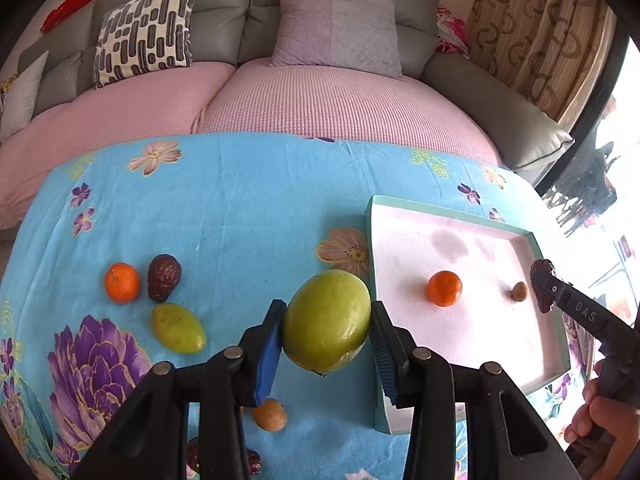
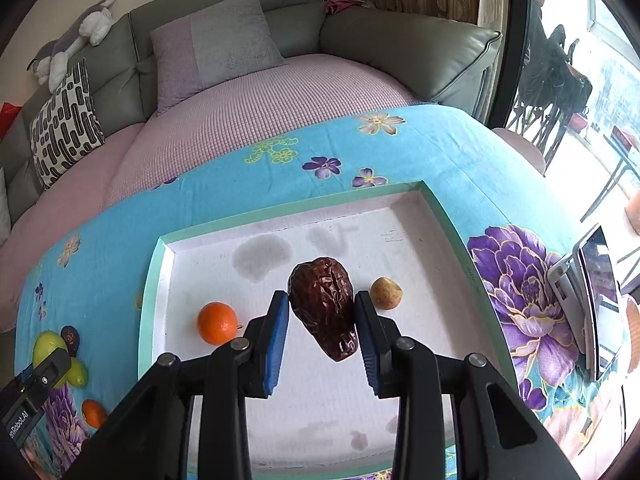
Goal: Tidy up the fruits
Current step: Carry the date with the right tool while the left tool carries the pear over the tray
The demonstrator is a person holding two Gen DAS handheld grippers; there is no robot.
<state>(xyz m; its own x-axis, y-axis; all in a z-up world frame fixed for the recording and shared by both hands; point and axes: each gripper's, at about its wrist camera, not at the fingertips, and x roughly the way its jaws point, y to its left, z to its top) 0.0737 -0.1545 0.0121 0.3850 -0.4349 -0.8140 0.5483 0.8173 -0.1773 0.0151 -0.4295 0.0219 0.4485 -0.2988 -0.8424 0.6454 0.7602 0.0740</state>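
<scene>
My left gripper is shut on a large green mango, held above the blue flowered cloth just left of the white tray. My right gripper is shut on a wrinkled dark red date, held over the tray. In the tray lie a tangerine and a small tan fruit. On the cloth to the left rest another tangerine, a dark date and a smaller green mango. In the left wrist view the right gripper shows at the tray's right edge.
A small orange-tan fruit and dark red dates lie on the cloth under my left gripper. A pink-covered sofa with cushions stands behind the table. A tablet on a stand sits at the right. A hand grips the right tool.
</scene>
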